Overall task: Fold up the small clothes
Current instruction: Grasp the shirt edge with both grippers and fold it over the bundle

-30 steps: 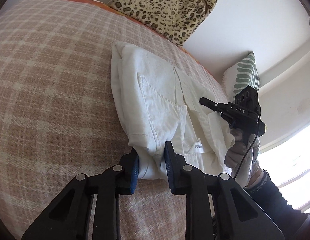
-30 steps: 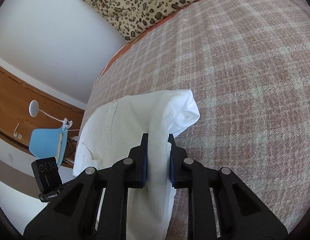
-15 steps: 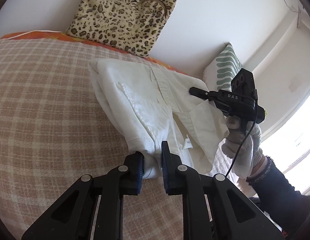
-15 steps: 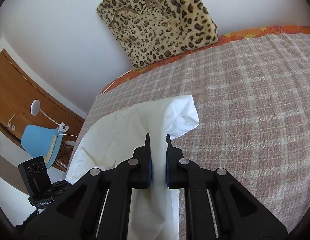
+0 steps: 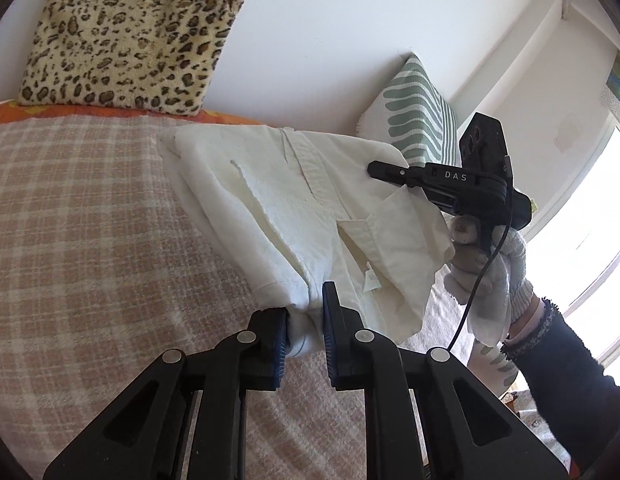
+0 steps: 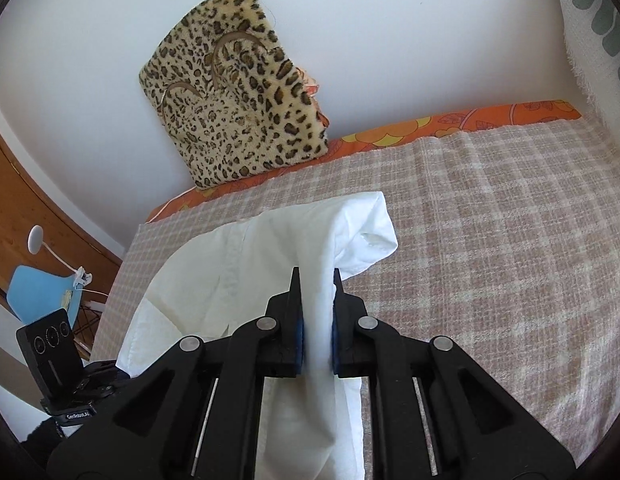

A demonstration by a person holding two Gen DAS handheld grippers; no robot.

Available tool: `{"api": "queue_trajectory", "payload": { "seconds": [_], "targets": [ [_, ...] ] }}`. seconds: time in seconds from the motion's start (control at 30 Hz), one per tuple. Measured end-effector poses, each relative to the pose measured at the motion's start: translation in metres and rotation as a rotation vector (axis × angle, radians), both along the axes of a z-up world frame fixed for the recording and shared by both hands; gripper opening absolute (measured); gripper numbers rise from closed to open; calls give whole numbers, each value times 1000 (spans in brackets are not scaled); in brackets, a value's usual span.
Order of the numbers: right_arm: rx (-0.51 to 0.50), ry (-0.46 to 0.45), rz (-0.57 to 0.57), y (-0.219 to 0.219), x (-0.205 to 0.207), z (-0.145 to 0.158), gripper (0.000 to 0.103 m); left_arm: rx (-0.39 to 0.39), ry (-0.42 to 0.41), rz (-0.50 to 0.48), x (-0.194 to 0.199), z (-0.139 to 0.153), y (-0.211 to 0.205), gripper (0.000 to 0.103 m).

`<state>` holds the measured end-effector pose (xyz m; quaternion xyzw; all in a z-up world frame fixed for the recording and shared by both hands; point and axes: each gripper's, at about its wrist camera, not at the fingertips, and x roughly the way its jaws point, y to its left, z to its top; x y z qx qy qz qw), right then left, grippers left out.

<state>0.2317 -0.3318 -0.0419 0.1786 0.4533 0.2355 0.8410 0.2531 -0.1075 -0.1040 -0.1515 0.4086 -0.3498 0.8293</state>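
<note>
The white garment [image 5: 310, 208] was soft and light, so it sagged between the 2 places where it was held and would take any shape given to it. It hung a little above the checked blanket [image 5: 90, 240] of the bed, with its far edge seeming to rest on the blanket, though the view did not show this clearly. The left hand-held gripper [image 5: 306, 320] was closed narrow on a bunched corner of the cloth near the camera. The right hand-held gripper [image 6: 316, 316] pinched a thick fold of the same garment between its pads. Thin cotton like this probably slips little in rubber pads, but a loose layer, such as the flap with the small label [image 5: 370, 278], could fall open. The best places to hold were the doubled edges and seams, where several layers come together.

By count there were 1 garment, 2 hand-held grippers, 1 leopard-print bag [image 6: 238, 92] against the wall and 1 green striped cushion [image 5: 414, 112]. A gloved hand [image 5: 486, 268] carried the right tool.
</note>
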Motion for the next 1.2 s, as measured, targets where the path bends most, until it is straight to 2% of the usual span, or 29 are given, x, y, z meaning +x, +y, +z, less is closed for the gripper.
{"api": "queue_trajectory", "payload": {
  "seconds": [0.43, 0.67, 0.9, 1.1, 1.2],
  "targets": [
    [-124, 15, -128, -124, 28, -16, 11, 22, -27, -160, 24, -12, -140, 14],
    [-160, 29, -187, -171, 34, -30, 10, 60, -30, -213, 27, -26, -189, 14],
    [-195, -3, -226, -192, 55, -33, 10, 123, -93, -210, 38, -26, -215, 14],
    [-294, 21, -250, -190, 73, -51, 11, 174, -71, -186, 52, -35, -229, 15],
    [-419, 34, -282, -185, 77, -56, 23, 209, -76, -169, 50, -33, -229, 22]
  ]
}}
